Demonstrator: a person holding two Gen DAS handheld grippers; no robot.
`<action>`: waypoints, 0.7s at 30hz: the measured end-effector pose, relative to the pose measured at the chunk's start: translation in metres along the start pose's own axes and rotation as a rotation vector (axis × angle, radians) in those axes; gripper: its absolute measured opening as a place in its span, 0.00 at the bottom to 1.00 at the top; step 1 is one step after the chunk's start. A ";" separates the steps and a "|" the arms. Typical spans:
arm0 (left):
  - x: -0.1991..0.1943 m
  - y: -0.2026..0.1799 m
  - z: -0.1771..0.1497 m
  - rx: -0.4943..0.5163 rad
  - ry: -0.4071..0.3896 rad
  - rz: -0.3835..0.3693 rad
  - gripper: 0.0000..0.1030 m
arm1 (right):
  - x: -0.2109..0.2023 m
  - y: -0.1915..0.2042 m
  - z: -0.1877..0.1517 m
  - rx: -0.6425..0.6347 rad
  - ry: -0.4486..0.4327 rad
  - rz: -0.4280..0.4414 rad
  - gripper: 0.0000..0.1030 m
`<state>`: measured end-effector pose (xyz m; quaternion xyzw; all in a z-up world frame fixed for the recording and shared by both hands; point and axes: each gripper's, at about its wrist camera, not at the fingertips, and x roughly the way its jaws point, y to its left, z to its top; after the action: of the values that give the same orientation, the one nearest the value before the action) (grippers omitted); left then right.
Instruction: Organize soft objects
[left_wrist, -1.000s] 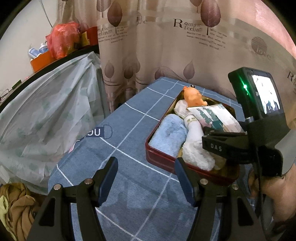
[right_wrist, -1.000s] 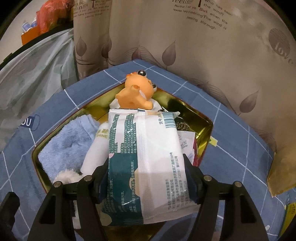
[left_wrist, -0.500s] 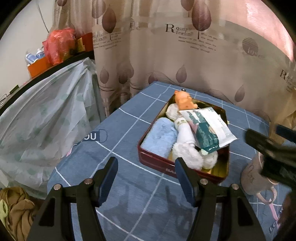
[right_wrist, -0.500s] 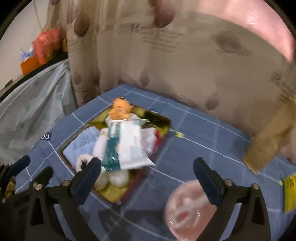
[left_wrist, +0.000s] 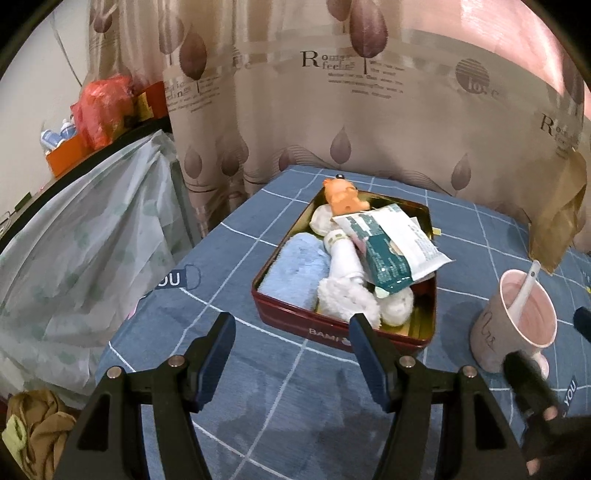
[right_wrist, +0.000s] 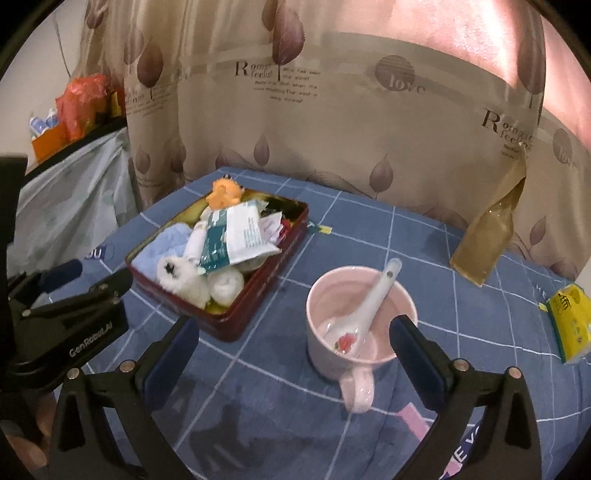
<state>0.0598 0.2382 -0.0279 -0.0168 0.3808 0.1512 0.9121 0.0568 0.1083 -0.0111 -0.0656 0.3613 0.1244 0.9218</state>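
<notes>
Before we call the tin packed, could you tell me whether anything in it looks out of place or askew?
Yes: the green-and-white packet lies tilted on top of the rolled white plush and other items, one corner jutting past the rim of the red tin. It sits loose above the rest rather than tucked in beside the blue towel.

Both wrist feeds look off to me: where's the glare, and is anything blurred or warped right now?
Left wrist view: pink glare washes the curtain top right; fisheye bends the edges; tin sharp. Right wrist view: same pink glare, the left gripper slightly soft at the left edge, mug clear.

"BAMI" on red tin (left_wrist: 325, 329)
</notes>
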 end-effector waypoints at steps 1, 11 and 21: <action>-0.001 -0.001 0.000 0.005 -0.002 0.000 0.64 | 0.001 0.000 -0.002 0.001 0.010 0.004 0.99; 0.000 -0.002 -0.002 0.012 -0.003 0.009 0.64 | 0.008 0.003 -0.009 0.008 0.051 0.012 0.99; 0.001 -0.001 -0.001 0.013 -0.004 0.012 0.64 | 0.014 0.004 -0.011 0.001 0.080 0.013 0.99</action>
<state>0.0599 0.2370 -0.0297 -0.0082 0.3802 0.1540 0.9120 0.0584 0.1127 -0.0294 -0.0677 0.3983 0.1278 0.9058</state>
